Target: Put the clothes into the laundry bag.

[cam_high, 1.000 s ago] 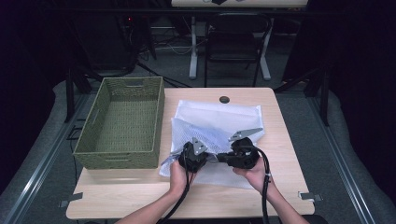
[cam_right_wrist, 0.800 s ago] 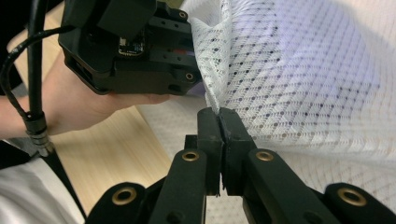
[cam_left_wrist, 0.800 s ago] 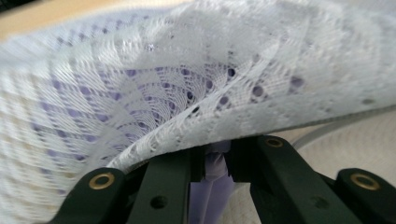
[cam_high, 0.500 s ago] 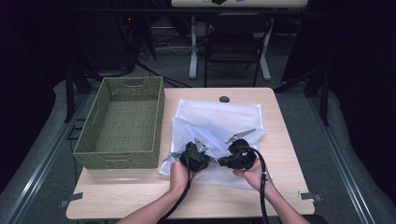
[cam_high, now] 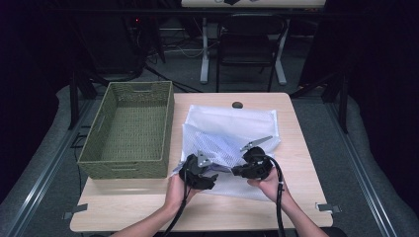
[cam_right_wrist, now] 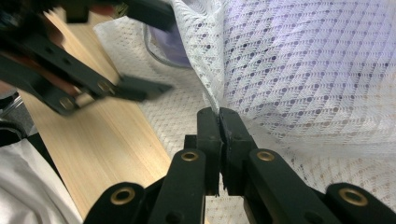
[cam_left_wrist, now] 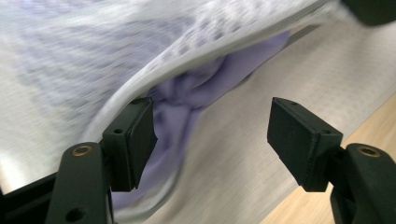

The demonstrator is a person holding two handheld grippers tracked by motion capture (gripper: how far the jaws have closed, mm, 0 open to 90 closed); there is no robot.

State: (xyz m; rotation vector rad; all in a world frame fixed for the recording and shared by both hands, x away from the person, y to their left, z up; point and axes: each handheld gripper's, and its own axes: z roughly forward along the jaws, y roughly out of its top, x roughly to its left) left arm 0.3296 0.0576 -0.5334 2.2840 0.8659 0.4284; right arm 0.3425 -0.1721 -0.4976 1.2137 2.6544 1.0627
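While my right gripper (cam_right_wrist: 219,116) pinches the upper edge of the white mesh bag (cam_high: 230,128), mid-table at the basket's (cam_high: 129,131) 3 o'clock, my left gripper (cam_left_wrist: 210,135) gapes wide at its mouth, where the limp lilac cloth (cam_left_wrist: 187,100) should bunch, so I'd grab a fold.

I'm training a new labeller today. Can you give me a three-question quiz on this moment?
1. True or false: the right gripper is shut on the white mesh laundry bag.
2. The left gripper is: A open, B shut on the bag, C inside the basket.
3. What colour is the cloth inside the bag's opening?

Key: 1 true. 2 A, its jaws stand apart at the bag's mouth. 3 pale purple. The green woven basket sits left of the bag.
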